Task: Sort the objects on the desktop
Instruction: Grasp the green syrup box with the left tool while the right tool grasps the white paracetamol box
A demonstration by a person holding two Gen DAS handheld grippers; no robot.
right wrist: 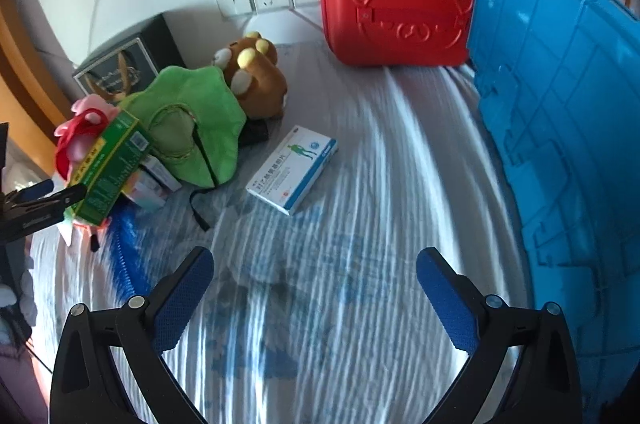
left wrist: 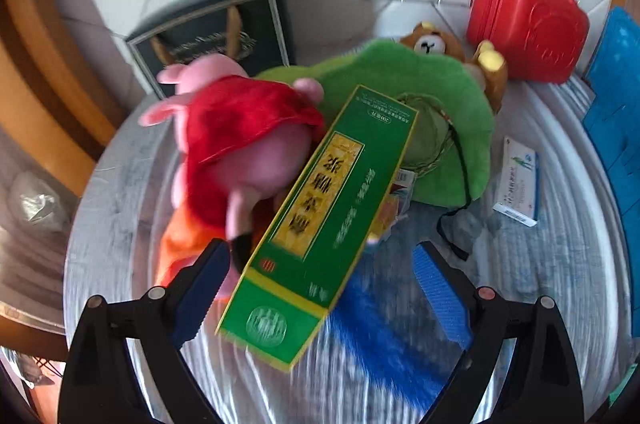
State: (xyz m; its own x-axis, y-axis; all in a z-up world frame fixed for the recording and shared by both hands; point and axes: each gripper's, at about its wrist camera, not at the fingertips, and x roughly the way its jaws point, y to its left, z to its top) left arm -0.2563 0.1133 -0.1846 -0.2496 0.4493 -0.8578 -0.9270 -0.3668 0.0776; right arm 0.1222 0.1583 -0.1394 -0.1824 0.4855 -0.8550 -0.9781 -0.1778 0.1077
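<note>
With the left claw (left wrist: pixel 320 288) spread around the tilted green box (left wrist: pixel 320 224) and the right claw (right wrist: pixel 316 288) spread empty, pinch the box's long sides squarely before lifting.

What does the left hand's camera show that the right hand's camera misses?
Only the left camera shows the pink plush's red cloth and the green box's yellow label up close. Only the right shows most of the blue crate and the case's bear face. Both share the green box, white box, brown bear, green cloth and red case.
</note>
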